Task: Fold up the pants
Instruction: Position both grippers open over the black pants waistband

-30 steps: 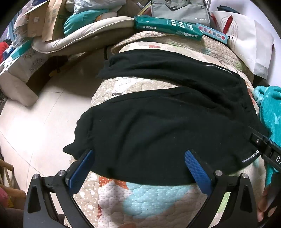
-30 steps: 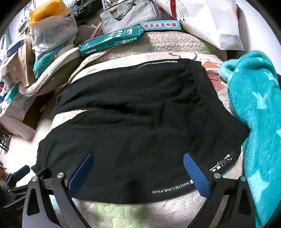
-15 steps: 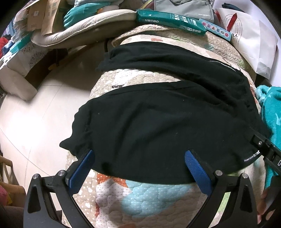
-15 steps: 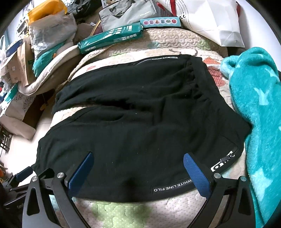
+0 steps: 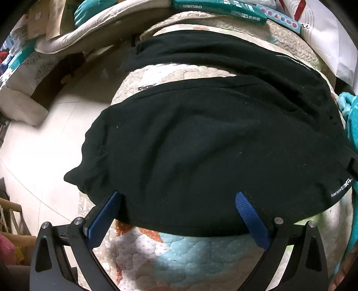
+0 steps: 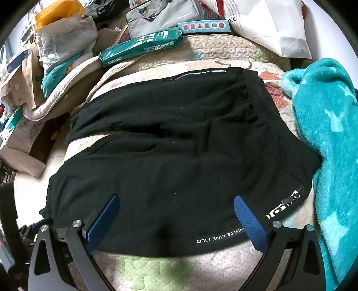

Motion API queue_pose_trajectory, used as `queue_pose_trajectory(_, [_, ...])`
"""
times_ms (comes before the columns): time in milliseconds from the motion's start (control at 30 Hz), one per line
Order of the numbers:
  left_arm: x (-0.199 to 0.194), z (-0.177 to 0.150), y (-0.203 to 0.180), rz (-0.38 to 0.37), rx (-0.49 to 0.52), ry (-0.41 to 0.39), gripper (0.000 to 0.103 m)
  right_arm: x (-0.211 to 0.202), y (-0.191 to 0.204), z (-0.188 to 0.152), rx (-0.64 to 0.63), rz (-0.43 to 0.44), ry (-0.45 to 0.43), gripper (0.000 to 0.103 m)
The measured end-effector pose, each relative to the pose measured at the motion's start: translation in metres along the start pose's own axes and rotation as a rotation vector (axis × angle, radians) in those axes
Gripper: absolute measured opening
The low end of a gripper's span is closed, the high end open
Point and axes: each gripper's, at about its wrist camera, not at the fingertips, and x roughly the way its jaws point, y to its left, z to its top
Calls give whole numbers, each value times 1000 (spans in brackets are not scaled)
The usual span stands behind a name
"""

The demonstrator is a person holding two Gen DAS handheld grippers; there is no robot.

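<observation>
Black pants lie spread flat across a quilted pad, the two legs running off to the left. White lettering marks the near hem at the right. My left gripper stands open just above the near edge of the near leg, its blue pads straddling the cloth with nothing pinched. My right gripper is open too, low over the near hem by the white lettering, holding nothing. The tip of my right gripper shows at the right edge of the left wrist view.
A teal fleece blanket lies right of the pants. Behind the pad sit a green box, a grey bag and a white paper bag. Cushions and cartons crowd the left; pale floor drops away there.
Both grippers have crept forward and lower toward the near edge of the pants, which fills more of each view. The jaws stay open and the pants have not moved.
</observation>
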Motion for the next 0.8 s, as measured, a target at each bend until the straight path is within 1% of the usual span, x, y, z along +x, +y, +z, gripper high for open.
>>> queue_pose_trajectory(133, [1, -5, 1, -1, -9, -9, 103, 0, 0, 0, 0, 1, 1, 103])
queue_pose_trajectory(200, [3, -6, 5, -29, -32, -11, 103, 0, 0, 0, 1, 0, 4, 103])
queue_pose_trajectory(333, [1, -8, 9, -65, -30, -23, 103, 1, 2, -1, -4, -3, 9, 103])
queue_pose_trajectory(533, [-6, -11, 4, -48, -1, -26, 103, 4, 5, -1, -17, -6, 9, 103])
queue_pose_trajectory(600, [-11, -10, 3, -39, 10, -54, 102, 4, 6, 0, -19, -8, 2, 103])
queue_pose_trajectory(667, [-21, -11, 2, -24, 20, -106, 102, 1, 6, 1, -23, -14, -13, 103])
queue_pose_trajectory(800, [-44, -7, 11, -25, 4, -206, 102, -17, 6, 8, -33, -52, -101, 103])
